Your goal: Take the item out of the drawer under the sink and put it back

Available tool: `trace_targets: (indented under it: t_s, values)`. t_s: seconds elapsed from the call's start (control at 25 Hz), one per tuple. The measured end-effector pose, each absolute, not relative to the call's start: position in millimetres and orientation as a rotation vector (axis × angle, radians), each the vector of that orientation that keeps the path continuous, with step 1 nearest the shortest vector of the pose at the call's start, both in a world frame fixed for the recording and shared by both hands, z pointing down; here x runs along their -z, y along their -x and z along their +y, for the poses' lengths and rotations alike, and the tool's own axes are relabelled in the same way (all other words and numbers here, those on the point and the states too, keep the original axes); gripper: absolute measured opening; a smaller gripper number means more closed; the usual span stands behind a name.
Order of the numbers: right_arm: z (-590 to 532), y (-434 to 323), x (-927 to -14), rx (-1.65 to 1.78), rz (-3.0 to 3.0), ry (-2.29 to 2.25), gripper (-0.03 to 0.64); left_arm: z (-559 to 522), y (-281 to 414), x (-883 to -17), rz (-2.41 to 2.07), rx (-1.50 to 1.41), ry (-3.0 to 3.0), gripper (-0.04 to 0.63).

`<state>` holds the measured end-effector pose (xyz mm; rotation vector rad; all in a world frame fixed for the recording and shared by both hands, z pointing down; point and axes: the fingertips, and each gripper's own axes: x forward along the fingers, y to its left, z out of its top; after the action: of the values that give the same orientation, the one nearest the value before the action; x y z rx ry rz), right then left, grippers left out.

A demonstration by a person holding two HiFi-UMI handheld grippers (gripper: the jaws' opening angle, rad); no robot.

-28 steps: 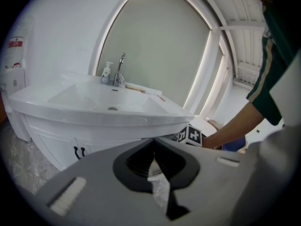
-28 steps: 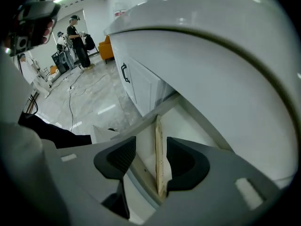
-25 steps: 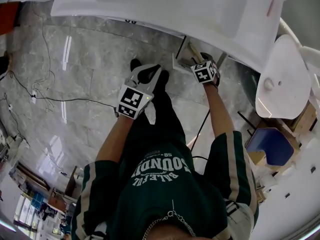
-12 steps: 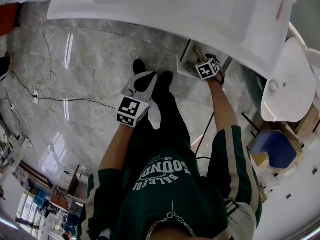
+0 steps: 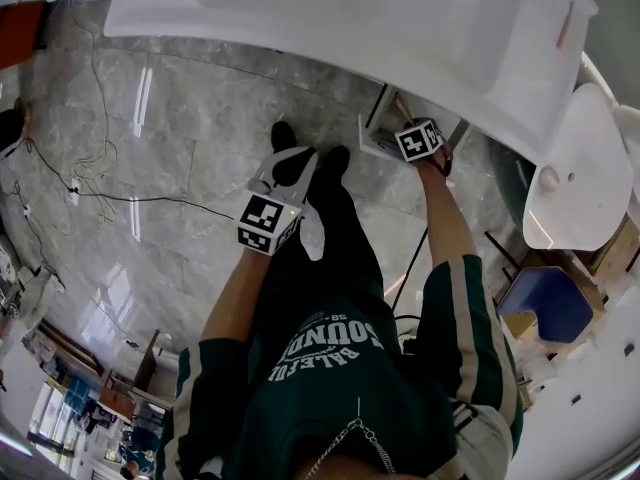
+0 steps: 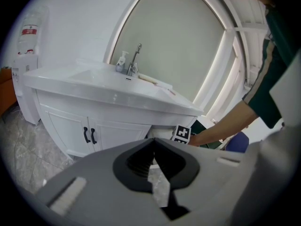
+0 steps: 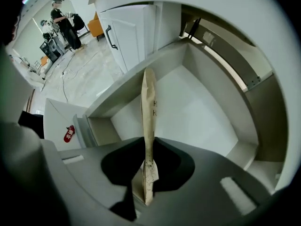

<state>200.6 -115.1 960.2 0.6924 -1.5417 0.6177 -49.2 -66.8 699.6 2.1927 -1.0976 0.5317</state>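
Observation:
The white drawer (image 7: 197, 107) under the sink stands pulled out, and its front shows in the head view (image 5: 372, 138). My right gripper (image 7: 149, 142) points straight down into it. Its jaws have just been closing and now press on a thin tan paper packet (image 7: 148, 107) that stands on edge between them. In the head view the right gripper (image 5: 400, 120) reaches under the sink top (image 5: 350, 18). My left gripper (image 5: 283, 153) hangs over the floor left of the drawer, shut and empty, aimed at the vanity (image 6: 108, 95) with its tips (image 6: 153, 142) together.
Cabinet doors with black handles (image 6: 89, 135) sit left of the drawer. A toilet (image 5: 580, 168) and a blue seat (image 5: 545, 303) stand at the right. Cables (image 5: 80, 193) trail over the marble floor. People stand far off (image 7: 63, 20).
The right gripper has sunk a little deeper into the drawer. The left gripper has dropped slightly toward the floor.

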Motion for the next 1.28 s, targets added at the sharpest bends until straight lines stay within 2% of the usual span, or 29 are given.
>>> trace_targets:
  t_s: [0.44,1.28]
  values:
    - [-111.3,-200.2,-905.1,-0.544,-1.606,-0.720,0.049,-76.1,42.0,-670.1,-1.072,-0.509,-2.243,0.051]
    - [-84.9,-180.1,-734.5,-0.465,-1.870,-0.939,0.049,-87.6,23.5,-592.4,-1.065,-0.495,-2.373,0.051]
